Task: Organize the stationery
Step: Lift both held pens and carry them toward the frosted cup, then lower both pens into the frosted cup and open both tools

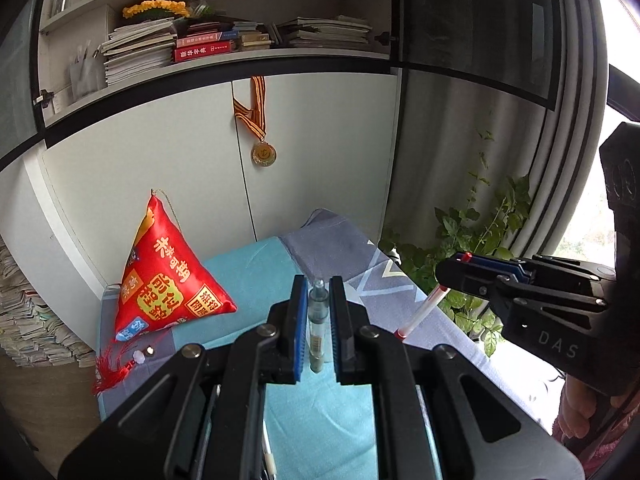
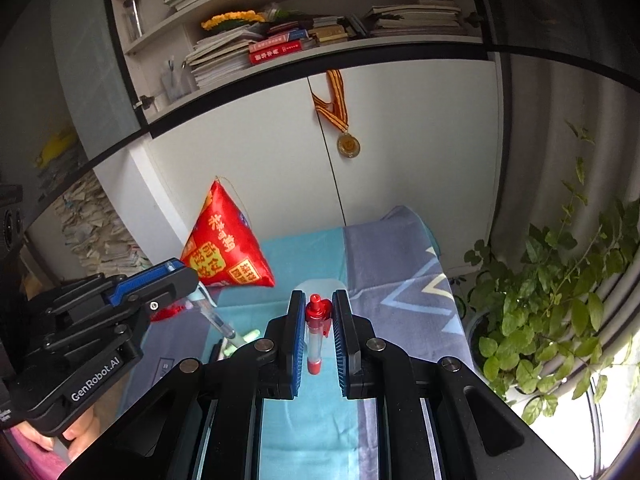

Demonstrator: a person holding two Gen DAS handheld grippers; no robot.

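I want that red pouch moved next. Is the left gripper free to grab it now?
Probably not: the left gripper is shut on a clear pen, so nothing can be gripped until that is put down. The red pouch itself stands unobstructed.

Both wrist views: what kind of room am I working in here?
Probably a home study or bedroom corner: a bookshelf stacked with books, a medal hanging on the white cabinet doors, and a potted plant by the window.

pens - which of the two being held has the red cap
The pen in the right gripper: clear barrel, red cap and red end. The left gripper holds a pale green-grey pen with no red.
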